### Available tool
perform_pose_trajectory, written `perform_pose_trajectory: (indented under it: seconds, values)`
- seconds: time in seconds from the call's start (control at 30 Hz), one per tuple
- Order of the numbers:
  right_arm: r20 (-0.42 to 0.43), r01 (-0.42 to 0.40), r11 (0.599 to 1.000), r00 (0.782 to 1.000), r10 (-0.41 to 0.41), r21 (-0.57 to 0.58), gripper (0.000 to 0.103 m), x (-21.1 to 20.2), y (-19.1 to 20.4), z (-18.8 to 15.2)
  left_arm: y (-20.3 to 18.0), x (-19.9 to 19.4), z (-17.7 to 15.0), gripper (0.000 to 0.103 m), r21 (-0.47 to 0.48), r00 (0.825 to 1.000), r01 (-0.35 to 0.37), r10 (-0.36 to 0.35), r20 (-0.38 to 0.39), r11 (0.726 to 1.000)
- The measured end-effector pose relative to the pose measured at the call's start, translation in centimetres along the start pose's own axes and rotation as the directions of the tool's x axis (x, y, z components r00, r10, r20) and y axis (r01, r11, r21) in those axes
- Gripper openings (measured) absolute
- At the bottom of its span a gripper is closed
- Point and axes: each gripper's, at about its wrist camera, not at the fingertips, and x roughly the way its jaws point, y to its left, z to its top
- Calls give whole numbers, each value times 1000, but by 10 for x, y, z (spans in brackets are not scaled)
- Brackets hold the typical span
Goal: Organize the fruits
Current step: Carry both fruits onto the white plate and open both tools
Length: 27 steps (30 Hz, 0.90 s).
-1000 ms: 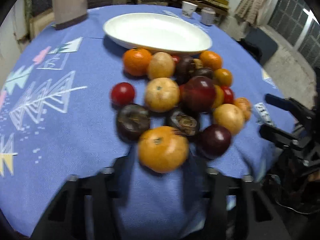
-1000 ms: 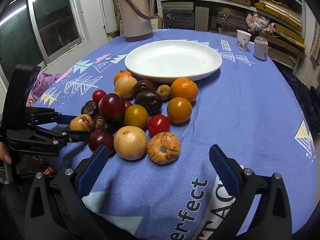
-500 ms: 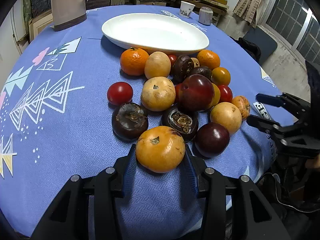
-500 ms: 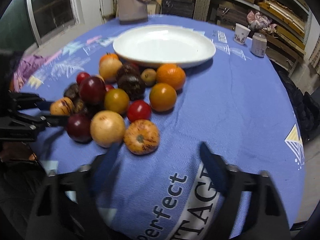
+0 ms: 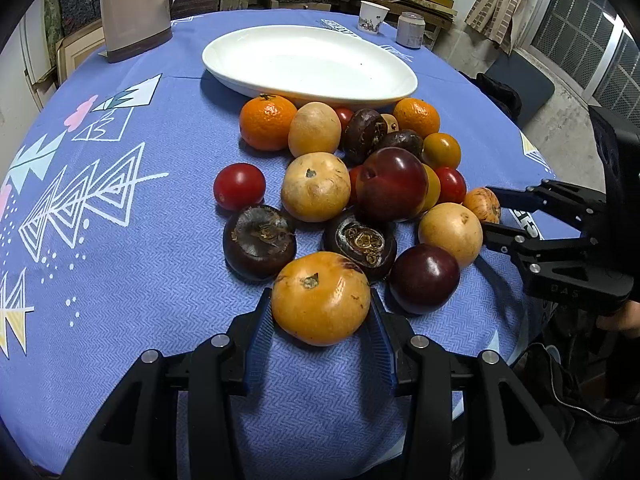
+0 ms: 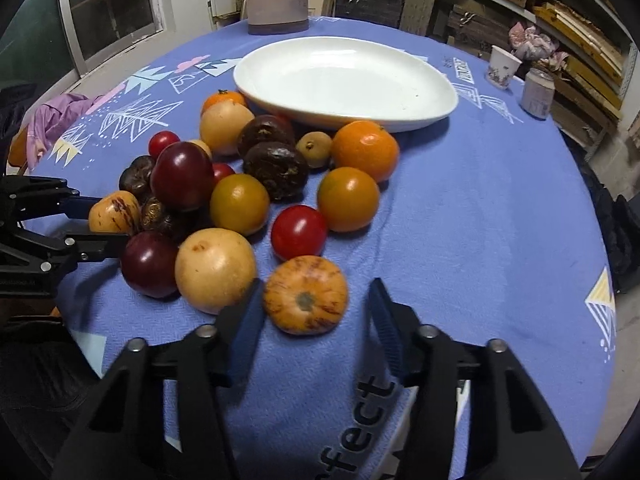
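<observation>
— Two grippers sit at the near edge of the fruit pile (image 5: 352, 184), which lies on the blue cloth (image 5: 120, 240) just in front of the white plate (image 5: 308, 64). What does the left gripper (image 5: 320, 316) have?

— Its pads press both sides of the big orange fruit (image 5: 320, 302), the one farthest from the plate; the jaws are narrow around it.

— And the right gripper (image 6: 316, 304)?

— Its fingers stand either side of the streaked orange fruit (image 6: 306, 294). One pad (image 6: 244, 320) touches or nearly touches, the other stands apart, so the jaws are half wide, not gripping.

— Anything hard to make out?

— Small fruits deep in the pile are mostly covered. The left view shows the streaked fruit (image 5: 482, 204) only partly, behind a pale one. The right view shows a brown kiwi-like fruit (image 6: 314, 148) beside the plate (image 6: 344, 80), barely seen in the left.
</observation>
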Motion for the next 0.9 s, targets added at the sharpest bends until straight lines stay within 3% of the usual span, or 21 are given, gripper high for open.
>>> perform_pose_trajectory:
  seconds: [0.3,0.6,0.9]
  values:
    - [35,-45,998,998,43,55,40,-15,-10,-3,0,-4,-1,45,-3,999,37,-37,5,999]
    - [77,-47,998,996,44,39,40,-35,-7,-3,-7,-20,1,45,26,999,-18,17,48,999]
    - [167,-19,1000,986,21,-16,40,-67,-11,43,-10,-45,47,45,99,992,-73,62,110,992]
